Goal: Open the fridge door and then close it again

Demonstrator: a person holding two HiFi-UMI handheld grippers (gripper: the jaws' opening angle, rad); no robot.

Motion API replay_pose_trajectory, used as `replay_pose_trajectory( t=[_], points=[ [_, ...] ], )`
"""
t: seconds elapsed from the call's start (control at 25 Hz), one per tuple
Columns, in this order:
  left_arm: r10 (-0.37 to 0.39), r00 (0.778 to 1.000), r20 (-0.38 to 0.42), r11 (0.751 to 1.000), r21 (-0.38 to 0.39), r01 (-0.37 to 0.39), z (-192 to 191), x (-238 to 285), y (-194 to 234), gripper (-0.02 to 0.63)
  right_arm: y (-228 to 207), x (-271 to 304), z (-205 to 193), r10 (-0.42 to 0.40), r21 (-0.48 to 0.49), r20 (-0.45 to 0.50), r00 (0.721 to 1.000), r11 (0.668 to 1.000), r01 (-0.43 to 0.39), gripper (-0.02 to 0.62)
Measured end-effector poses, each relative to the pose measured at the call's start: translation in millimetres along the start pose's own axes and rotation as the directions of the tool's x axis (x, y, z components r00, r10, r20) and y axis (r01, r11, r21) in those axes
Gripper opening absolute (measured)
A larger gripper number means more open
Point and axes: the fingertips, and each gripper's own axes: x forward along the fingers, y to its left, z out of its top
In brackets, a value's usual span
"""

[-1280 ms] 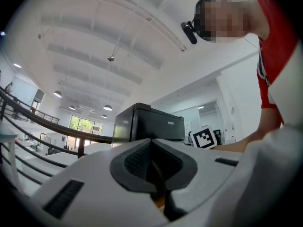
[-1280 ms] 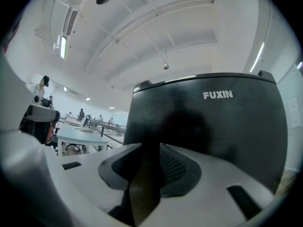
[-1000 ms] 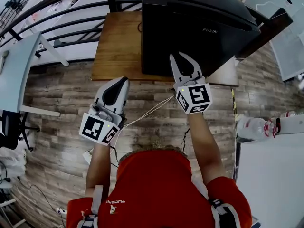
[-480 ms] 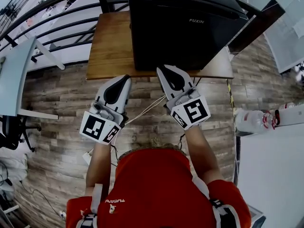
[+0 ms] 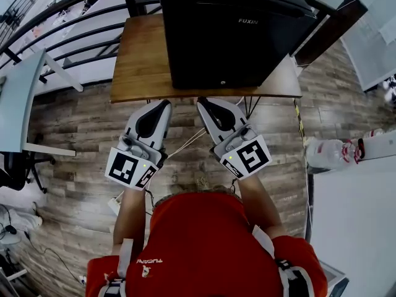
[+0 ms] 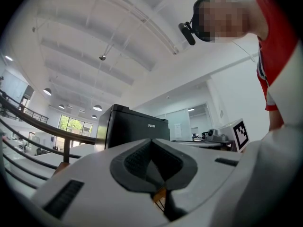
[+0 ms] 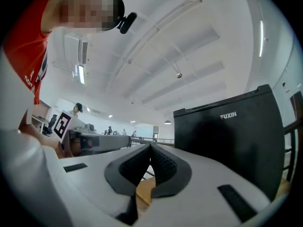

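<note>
A small black fridge stands on a wooden table, its door closed; it also shows in the left gripper view as a black fridge ahead and in the right gripper view as a black fridge at the right. My left gripper hangs in front of the table edge, jaws shut on nothing. My right gripper sits beside it, just short of the table, its jaws having just closed, with nothing between them. In their own views the left gripper and right gripper have their tips together.
A dark metal railing runs behind the table at the left. A grey desk and an office chair stand at the far left. At the right are a white table and plastic bottles. Cables lie on the wooden floor.
My right gripper has drawn back from the fridge front to below the table edge, and its jaws have closed from open. The left gripper has barely shifted.
</note>
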Motion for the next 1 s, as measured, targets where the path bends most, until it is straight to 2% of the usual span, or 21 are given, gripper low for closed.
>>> replay_pose_trajectory(
  t=[1.0],
  points=[
    [0.005, 1.0, 0.003, 1.0, 0.007, -0.005, 5, -16, -4, 0.009, 18, -7, 1, 0.02, -0.026, -0.008, 1.0, 0.999, -0.02, 0.025]
  ],
)
